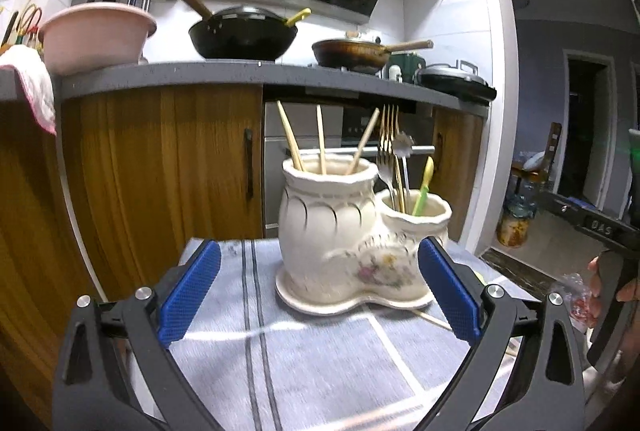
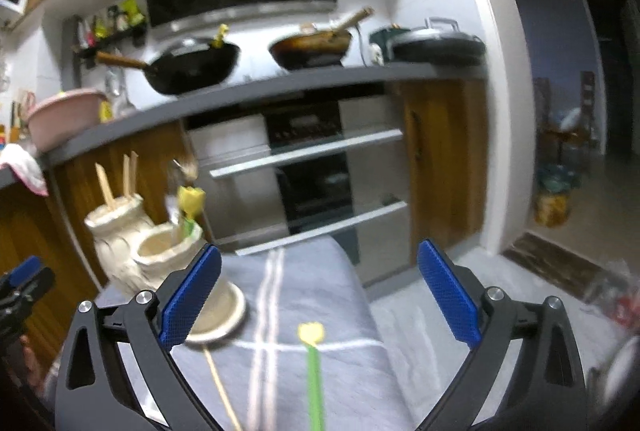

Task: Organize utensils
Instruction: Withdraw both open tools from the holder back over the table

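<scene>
Cream ceramic, moulded as two joined pots on one saucer-like base, the double utensil holder (image 1: 360, 231) stands centre frame in the left wrist view on a grey cloth with pale and dark stripes (image 1: 320, 351). Its taller pot, on the left, holds three wooden chopsticks (image 1: 320, 145); the shorter pot, on the right, holds gold and silver forks (image 1: 387, 147) and a yellow-green plastic spoon (image 1: 424, 191).

Most of the sorting looks done, judging by that filled holder. Two pieces remain loose on the cloth: a single wooden chopstick (image 2: 218, 383) lying lower centre-left of the right wrist view, its far end just beside the holder's base, and a green-stemmed utensil with a yellow tulip-shaped head (image 2: 312, 359) in the lower centre of that view.

The left gripper (image 1: 320, 295) has its blue pads spread wide with nothing pinched; the holder sits beyond and between them, apart from both pads. The right gripper (image 2: 320, 295) is likewise spread wide and empty, the tulip utensil lying on the cloth roughly midway between its fingers.

Open cloth lies around the tulip utensil, so there is room to come down on it. The cloth's right edge drops away toward the floor in the right half of the right wrist view. The chopstick near the holder's base leaves less room.
</scene>
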A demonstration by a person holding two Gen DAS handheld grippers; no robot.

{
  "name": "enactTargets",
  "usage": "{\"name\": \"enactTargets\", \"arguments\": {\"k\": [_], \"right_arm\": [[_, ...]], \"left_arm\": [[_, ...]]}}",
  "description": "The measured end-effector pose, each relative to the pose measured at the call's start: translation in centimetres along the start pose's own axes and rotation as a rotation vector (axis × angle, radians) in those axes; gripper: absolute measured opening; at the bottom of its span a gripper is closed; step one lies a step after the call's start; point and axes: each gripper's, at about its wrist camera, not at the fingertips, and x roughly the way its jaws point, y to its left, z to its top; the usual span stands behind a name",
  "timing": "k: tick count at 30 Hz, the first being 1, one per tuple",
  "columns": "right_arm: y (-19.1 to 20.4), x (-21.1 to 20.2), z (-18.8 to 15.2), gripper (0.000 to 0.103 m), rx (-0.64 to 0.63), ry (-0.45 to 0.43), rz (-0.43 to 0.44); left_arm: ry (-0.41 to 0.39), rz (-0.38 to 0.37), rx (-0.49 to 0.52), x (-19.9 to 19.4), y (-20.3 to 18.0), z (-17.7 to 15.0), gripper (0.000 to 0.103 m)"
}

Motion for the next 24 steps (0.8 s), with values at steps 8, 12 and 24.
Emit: {"name": "enactTargets", "arguments": {"k": [8,12,24], "right_arm": [[-0.3,1.7,-1.4,0.098,-0.037,0.132,0.014],[-0.6,2.3,-1.8,0.098,-0.027,0.178,0.038],[-0.2,5.1,-3.7,0.097,-0.133,0.364,0.066]], "left_arm": [[0.141,0.003,-0.022,0.6,-1.7,-2.0,0.097],[0.206,0.019,-0.008,1.2,-2.8,-3.0,0.097],[0.311,-0.039,0.028,2.7,-6.2,-4.7,0.097]]}}
